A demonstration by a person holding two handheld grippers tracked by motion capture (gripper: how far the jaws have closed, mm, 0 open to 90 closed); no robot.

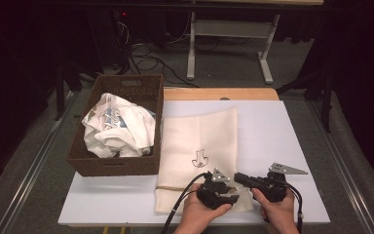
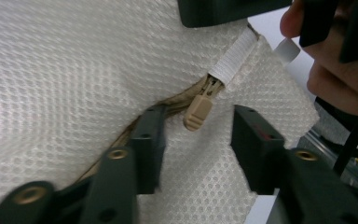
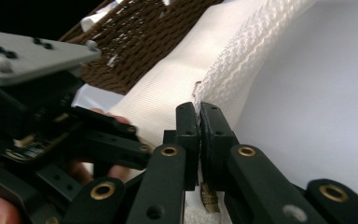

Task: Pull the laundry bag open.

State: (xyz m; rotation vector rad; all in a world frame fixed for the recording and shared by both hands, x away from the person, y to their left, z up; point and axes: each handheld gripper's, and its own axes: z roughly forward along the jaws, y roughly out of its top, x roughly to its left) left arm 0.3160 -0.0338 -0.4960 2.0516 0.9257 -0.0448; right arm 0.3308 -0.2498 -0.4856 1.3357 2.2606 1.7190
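Cream mesh bag [image 1: 199, 146] at frame centre, small black emblem unreadable, right gripper [image 3: 199, 122] clamps its edge, left gripper [image 2: 198, 135] gapes around tan zipper pull [image 2: 197, 113], wicker basket [image 1: 90, 163] upper left.

Dim room with grey carpet floor [image 1: 233, 63]. Beyond the white worktop [image 1: 282, 146], a white-legged desk [image 1: 231, 29]; cables [image 1: 148, 61] trail across the floor into darkness.
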